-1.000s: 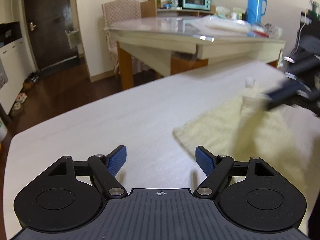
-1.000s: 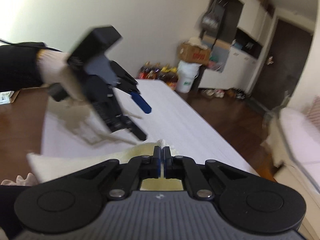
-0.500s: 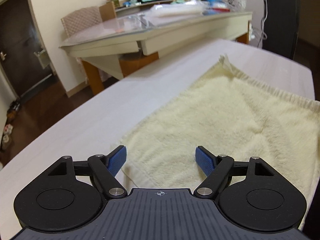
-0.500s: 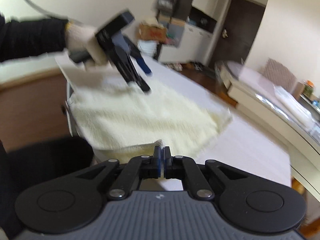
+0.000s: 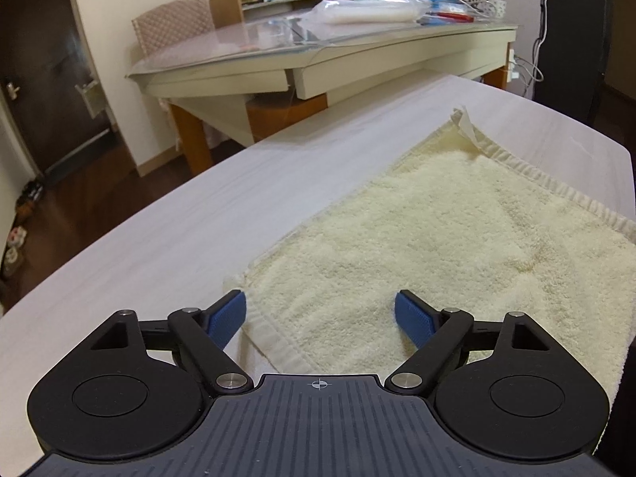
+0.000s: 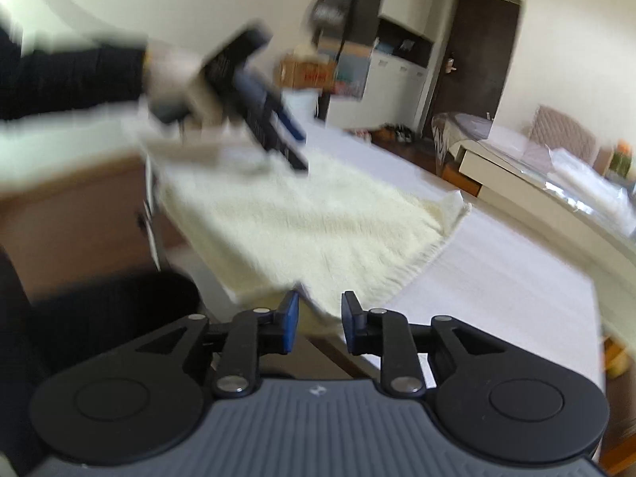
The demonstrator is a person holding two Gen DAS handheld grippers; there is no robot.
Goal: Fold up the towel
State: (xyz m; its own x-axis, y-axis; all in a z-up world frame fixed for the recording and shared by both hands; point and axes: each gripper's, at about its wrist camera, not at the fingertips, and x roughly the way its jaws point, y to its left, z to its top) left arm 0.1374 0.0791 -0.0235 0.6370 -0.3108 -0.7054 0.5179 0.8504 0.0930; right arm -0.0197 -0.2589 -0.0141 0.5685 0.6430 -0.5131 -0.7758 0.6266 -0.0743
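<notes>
left gripper spread over flat towel; right gripper parted, only its view blurred

Fluffy cream terry-cloth towel, matt pale wood-grain table, matt black plastic left gripper

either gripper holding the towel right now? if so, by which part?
Nothing is held. The left gripper is open over the near edge of the towel. The right gripper is open too, at a towel corner, jaws apart.
</notes>
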